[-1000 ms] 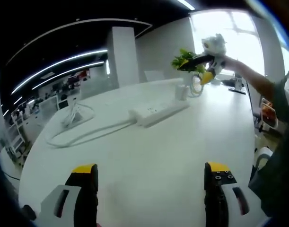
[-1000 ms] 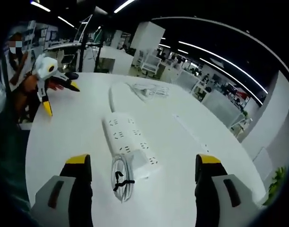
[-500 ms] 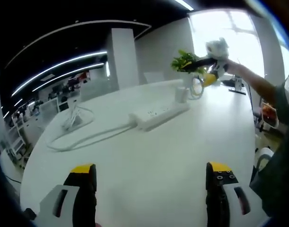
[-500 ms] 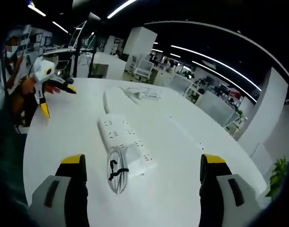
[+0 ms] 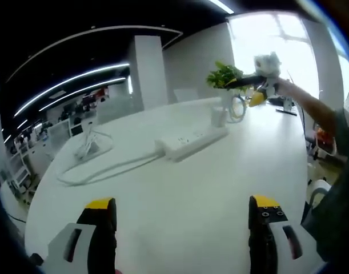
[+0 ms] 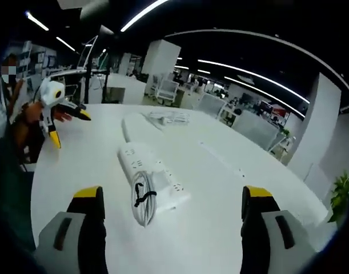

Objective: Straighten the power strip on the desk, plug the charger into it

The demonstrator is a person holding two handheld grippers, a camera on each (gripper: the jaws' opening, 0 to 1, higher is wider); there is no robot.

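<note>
Power strip: a white strip point(image 6: 148, 174) lay flat on the white table point(image 6: 220, 194), ahead of the right gripper's jaws and slightly left of centre in the right gripper view; in the left gripper view it point(image 5: 191, 138) sat far across the table, angled, its sockets facing up.
Strip cord: a white cord point(image 5: 100, 170) ran from the strip's end in a long curve over the table toward a loose white heap point(image 5: 88, 144) near the far left edge.
Charger: a coiled white cable bundle point(image 6: 142, 197), bound at its middle with a dark tie, rested against the near side of the strip, partly on top of it; the charger body itself could not be made out clearly.
Right gripper: its jaws point(image 6: 171, 214) stood wide apart with yellow-tipped black fingers, holding nothing, above the table short of the strip; in the left gripper view it point(image 5: 260, 80) was seen raised in a hand beyond the strip.
Left gripper: its jaws point(image 5: 180, 220) were likewise spread and held nothing, low over bare table well apart from the strip; in the right gripper view it point(image 6: 55, 111) was held in a hand at the far left edge of the table.
Surroundings: a green plant point(image 5: 223, 74) stood behind the table near a bright window; an open office with ceiling light strips lay beyond.
</note>
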